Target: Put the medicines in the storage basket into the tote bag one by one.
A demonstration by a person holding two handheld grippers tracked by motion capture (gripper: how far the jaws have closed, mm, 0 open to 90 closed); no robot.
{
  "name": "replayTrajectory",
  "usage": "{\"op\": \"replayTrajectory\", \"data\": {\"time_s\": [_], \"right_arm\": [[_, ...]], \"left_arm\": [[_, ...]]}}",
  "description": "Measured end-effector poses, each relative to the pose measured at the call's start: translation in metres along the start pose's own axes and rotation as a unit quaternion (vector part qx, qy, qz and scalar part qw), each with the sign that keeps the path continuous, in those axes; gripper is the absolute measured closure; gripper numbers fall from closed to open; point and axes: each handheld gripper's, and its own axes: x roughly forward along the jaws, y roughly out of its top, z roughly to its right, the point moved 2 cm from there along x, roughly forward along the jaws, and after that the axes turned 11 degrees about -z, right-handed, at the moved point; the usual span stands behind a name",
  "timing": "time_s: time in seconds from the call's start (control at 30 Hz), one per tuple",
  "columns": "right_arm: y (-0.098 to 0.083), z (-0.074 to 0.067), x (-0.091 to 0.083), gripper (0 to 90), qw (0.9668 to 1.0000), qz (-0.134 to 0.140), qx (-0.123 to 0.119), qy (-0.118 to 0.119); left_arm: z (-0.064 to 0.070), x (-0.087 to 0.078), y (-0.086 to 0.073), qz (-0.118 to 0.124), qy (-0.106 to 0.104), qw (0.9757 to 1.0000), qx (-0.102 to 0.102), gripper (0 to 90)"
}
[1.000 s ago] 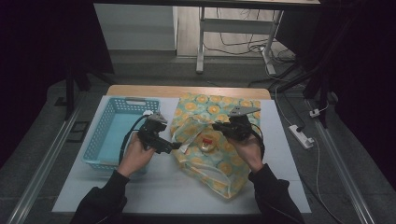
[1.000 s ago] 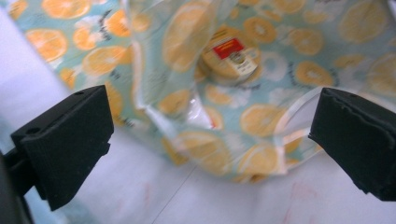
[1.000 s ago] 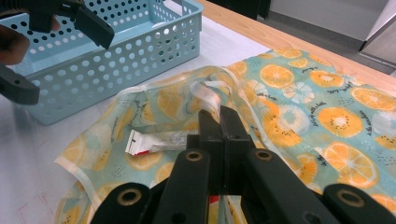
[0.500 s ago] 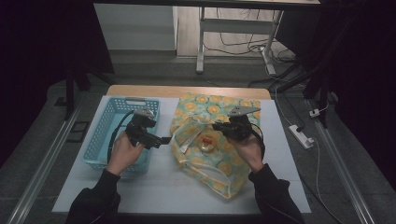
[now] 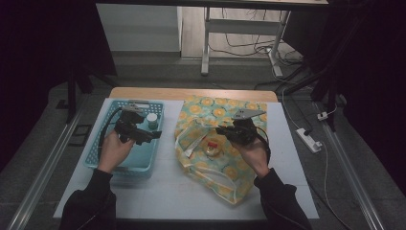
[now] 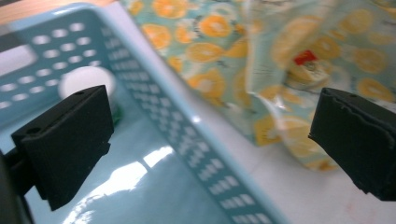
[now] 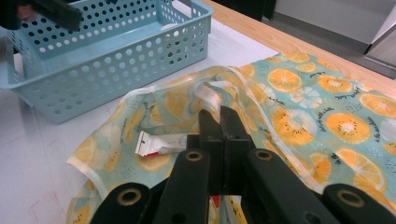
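Observation:
An orange-print bag (image 5: 225,115) lies on the white table with its mouth toward the basket. My right gripper (image 5: 221,130) is shut on the bag's rim (image 7: 215,105) and holds it lifted. Inside the bag lie a white tube (image 7: 161,143) and a jar with a red label (image 5: 213,146). My left gripper (image 5: 152,135) hovers open over the blue basket (image 5: 103,158). Nothing sits between its wide-set jaws (image 6: 210,140). A white-capped bottle (image 5: 152,120) stands in the basket beside the left gripper, and the cap (image 6: 86,81) peeks out behind one jaw.
The table's wooden far edge (image 5: 191,92) runs behind the basket and the bag. A power strip (image 5: 309,140) lies off the table's right side. Bare white tabletop (image 5: 163,191) stretches along the near side between the person's forearms.
My left gripper has moved left, from the bag's mouth to over the blue basket. The right gripper has kept still on the bag's rim.

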Motion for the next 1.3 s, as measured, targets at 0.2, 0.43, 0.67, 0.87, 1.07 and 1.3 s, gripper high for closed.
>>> {"op": "replayTrajectory", "data": {"time_s": [0.2, 0.43, 0.67, 0.87, 1.07, 1.3], "right_arm": [[0.0, 0.001, -0.001, 90.0, 1.0, -0.001, 0.0, -0.002], [0.0, 0.001, -0.001, 90.0, 1.0, 0.0, 0.0, -0.003], [0.0, 0.001, -0.001, 90.0, 1.0, 0.0, -0.001, -0.002], [0.0, 0.001, -0.002, 90.0, 1.0, 0.001, -0.001, -0.002], [0.0, 0.001, -0.003, 90.0, 1.0, 0.001, -0.002, -0.002], [0.0, 0.001, -0.002, 90.0, 1.0, 0.002, -0.003, 0.0]], "left_arm": [[-0.021, 0.006, -0.002, -0.018, 0.007, 0.9996, -0.021, 0.0], [-0.039, 0.021, 0.008, -0.041, 0.023, 0.9986, -0.025, 0.0], [-0.054, 0.037, 0.018, -0.07, 0.048, 0.9962, -0.017, 0.0], [-0.064, 0.051, 0.026, -0.092, 0.058, 0.9939, -0.021, 0.0], [-0.069, 0.06, 0.032, -0.108, 0.062, 0.992, -0.022, 0.3], [-0.072, 0.07, 0.036, -0.124, 0.074, 0.9894, -0.017, 9.8]]}}
